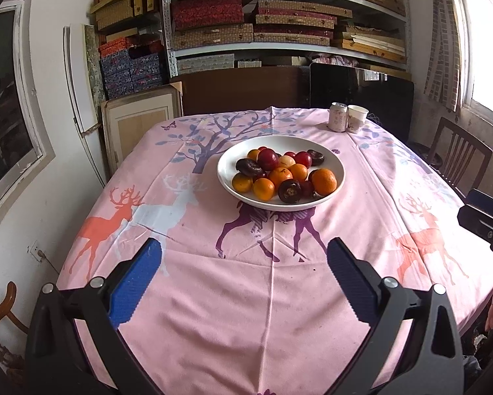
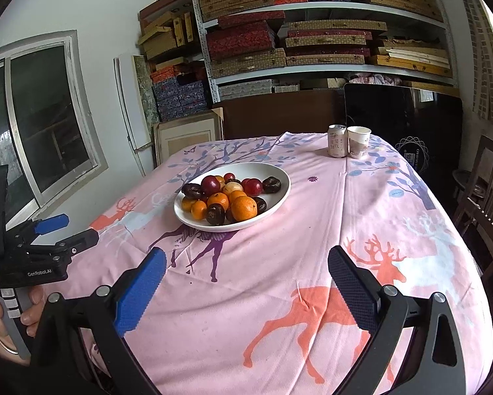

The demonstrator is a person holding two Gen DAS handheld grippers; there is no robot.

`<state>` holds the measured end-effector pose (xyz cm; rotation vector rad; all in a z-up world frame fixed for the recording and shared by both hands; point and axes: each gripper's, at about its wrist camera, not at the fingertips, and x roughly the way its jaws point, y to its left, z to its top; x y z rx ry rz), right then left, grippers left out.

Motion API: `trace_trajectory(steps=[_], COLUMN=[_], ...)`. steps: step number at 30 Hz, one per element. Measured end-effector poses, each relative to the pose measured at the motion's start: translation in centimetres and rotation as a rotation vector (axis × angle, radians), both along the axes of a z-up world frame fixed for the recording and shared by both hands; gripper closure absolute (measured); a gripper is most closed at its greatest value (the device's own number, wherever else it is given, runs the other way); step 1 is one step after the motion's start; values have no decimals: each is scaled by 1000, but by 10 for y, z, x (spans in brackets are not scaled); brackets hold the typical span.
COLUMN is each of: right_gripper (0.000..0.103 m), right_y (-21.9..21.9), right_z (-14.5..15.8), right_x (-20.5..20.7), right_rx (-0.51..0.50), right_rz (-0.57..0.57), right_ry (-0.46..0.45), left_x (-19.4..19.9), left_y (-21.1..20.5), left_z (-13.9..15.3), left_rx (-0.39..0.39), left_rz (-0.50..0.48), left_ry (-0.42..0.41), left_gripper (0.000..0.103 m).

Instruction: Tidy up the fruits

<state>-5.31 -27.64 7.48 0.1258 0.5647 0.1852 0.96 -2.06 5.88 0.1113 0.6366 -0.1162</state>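
A white plate (image 1: pixel 226 168) stands mid-table, piled with oranges (image 1: pixel 324 181), red plums (image 1: pixel 267 159) and dark brown fruits (image 1: pixel 290 191). It also shows in the right wrist view (image 2: pixel 281 177), ahead and to the left. My left gripper (image 1: pixel 245 256) is open and empty, held above the pink cloth, short of the plate. My right gripper (image 2: pixel 246 268) is open and empty, to the right of the plate and nearer me. The left gripper also shows in the right wrist view (image 2: pixel 65 230), open, at the left edge.
A pink deer-print tablecloth (image 1: pixel 246 296) covers the table. A drink can (image 1: pixel 338 117) and a paper cup (image 1: pixel 357 118) stand at the far right corner. Wooden chairs (image 1: pixel 457 154) stand at the right and near left. Shelves of boxes (image 1: pixel 279 23) fill the back wall.
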Motion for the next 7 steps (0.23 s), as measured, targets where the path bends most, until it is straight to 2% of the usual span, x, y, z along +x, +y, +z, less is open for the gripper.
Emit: trace_trajectory(steps=[7], right_gripper=[4], right_y=[-5], right_z=[-6], right_x=[3], right_rx=[12], right_rz=[-12], right_ry=[19], left_x=[3], left_y=[1], left_z=[-4], left_rx=[21], left_rz=[19], left_ry=[-3], left_gripper=[5])
